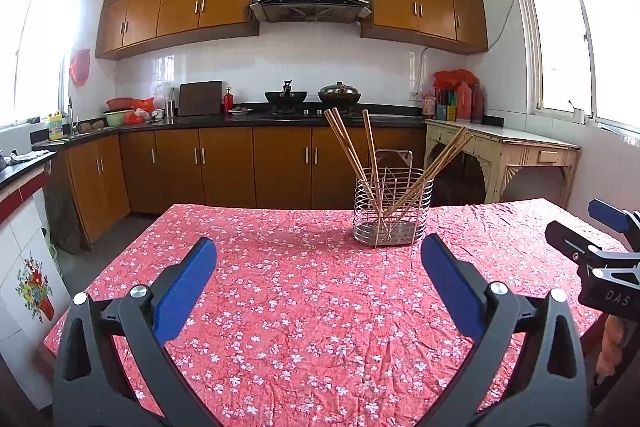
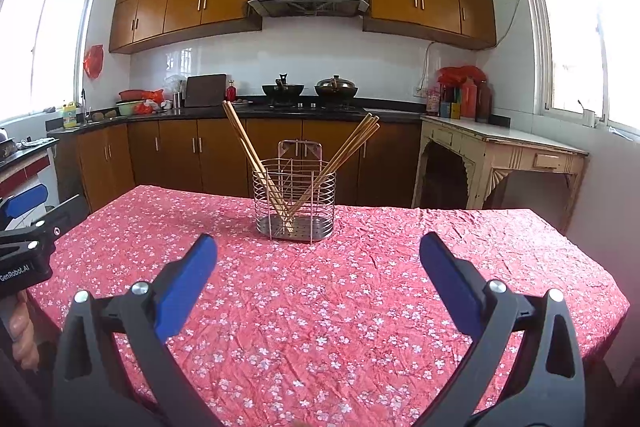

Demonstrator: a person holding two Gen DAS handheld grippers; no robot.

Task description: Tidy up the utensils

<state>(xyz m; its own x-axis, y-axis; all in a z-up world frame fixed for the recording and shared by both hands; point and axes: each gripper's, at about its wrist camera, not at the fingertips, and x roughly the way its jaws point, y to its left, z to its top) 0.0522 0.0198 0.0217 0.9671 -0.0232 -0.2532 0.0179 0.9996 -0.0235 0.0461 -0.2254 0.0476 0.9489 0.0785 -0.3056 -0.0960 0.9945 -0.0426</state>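
A wire utensil holder point(image 1: 393, 202) is seen standing upright on the bench point(image 1: 304, 307), ahead of the left tongs point(image 1: 319, 267) and slightly to their right; from the right wrist view the holder point(image 2: 294, 203) sits ahead of the right tongs point(image 2: 319, 267), slightly to their left. It is made of shiny metal rings with a perforated oval base and a flat hanging plate at the back. Wooden chopsticks point(image 1: 352, 151) are stood inside, tips down, long axes tilted: some lean left, one nearly upright, others point(image 2: 344, 155) lean right, forming a V. They are thin, straight, light brown. Both tongs are held wide apart, nothing between the blue pads point(image 1: 188, 279), hovering over the bench and well apart from the holder. The bench is covered by a wrinkled red cloth with small white flowers.
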